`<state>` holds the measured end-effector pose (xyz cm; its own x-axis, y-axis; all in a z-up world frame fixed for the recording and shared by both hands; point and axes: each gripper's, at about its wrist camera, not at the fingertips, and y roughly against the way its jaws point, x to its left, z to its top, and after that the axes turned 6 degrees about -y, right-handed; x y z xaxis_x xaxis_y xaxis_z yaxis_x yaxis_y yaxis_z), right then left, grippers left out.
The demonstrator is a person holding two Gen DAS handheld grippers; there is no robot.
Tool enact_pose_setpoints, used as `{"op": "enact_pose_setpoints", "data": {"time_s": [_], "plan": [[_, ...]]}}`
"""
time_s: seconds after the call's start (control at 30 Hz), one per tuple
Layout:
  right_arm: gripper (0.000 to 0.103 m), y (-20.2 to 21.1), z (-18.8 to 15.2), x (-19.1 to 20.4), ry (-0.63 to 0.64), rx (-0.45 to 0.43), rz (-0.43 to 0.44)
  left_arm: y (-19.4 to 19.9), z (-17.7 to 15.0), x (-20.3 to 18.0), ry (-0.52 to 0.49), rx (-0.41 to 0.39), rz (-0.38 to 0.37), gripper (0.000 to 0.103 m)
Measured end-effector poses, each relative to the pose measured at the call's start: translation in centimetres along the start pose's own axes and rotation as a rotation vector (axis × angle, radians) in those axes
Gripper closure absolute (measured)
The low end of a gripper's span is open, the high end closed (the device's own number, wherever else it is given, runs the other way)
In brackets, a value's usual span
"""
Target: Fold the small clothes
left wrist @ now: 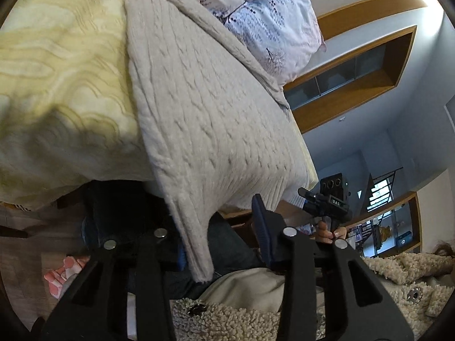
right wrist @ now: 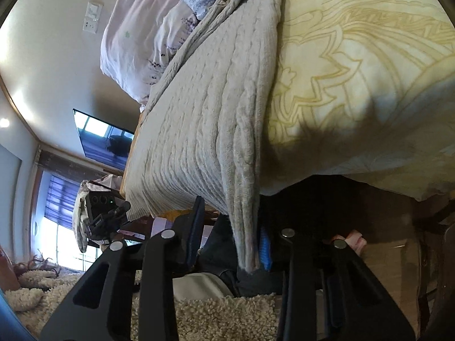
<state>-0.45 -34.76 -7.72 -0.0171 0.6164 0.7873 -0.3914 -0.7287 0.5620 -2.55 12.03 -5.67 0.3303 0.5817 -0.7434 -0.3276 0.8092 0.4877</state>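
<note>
A yellow patterned bedspread (left wrist: 57, 65) covers the bed and takes up most of both wrist views, with a floral pillow (left wrist: 273, 14) lying at its far end. Across the bedspread lies a grey cable-knit sweater (left wrist: 204, 108), its body flat on the bed and its near edge hanging off the side of the bed toward the person. The left gripper (left wrist: 224, 241) has its jaws set wide apart; a hanging corner of the sweater drops between the fingers and lies against the blue pad of the left-hand finger, while the right-hand finger (left wrist: 263, 227) stands clear of the cloth, so nothing is clamped. The right gripper (right wrist: 230, 236) is likewise spread wide, with the other hanging corner of the sweater resting against the blue pad (right wrist: 264, 244) of its right-hand finger and the left-hand finger apart from it. Both grippers point up along the bed from below its edge, over the person's cream fleece jacket (left wrist: 227, 321). In the left wrist view the right gripper shows from the side, held by a hand (left wrist: 330, 231), and a small white label on it reads "DAS" (left wrist: 337, 202)
</note>
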Motion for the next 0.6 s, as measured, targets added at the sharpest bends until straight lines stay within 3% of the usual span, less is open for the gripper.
{"op": "enact_pose_setpoints", "data": {"time_s": [0.07,0.13,0.17,0.33,0.6], "plan": [[0.085,0.0,-0.1,0.4,0.027,0.001,0.002,-0.1,-0.1,0.0,-0.006,0.004,0.001,0.077],[0.092,0.2,-0.2,0.8,0.054,0.002,0.007,0.1,-0.2,0.0,-0.014,0.005,0.007,0.089],[0.093,0.4,-0.3,1.2,0.08,-0.004,0.01,0.2,-0.2,0.0,-0.018,0.006,0.01,0.094],[0.094,2.2,-0.1,3.9,0.195,-0.07,0.042,1.6,0.2,-1.2,-0.089,-0.029,0.025,0.097],[0.095,5.7,1.9,7.6,0.3,-0.313,-0.003,5.0,3.6,-2.6,-0.155,-0.158,0.074,0.098]]}}
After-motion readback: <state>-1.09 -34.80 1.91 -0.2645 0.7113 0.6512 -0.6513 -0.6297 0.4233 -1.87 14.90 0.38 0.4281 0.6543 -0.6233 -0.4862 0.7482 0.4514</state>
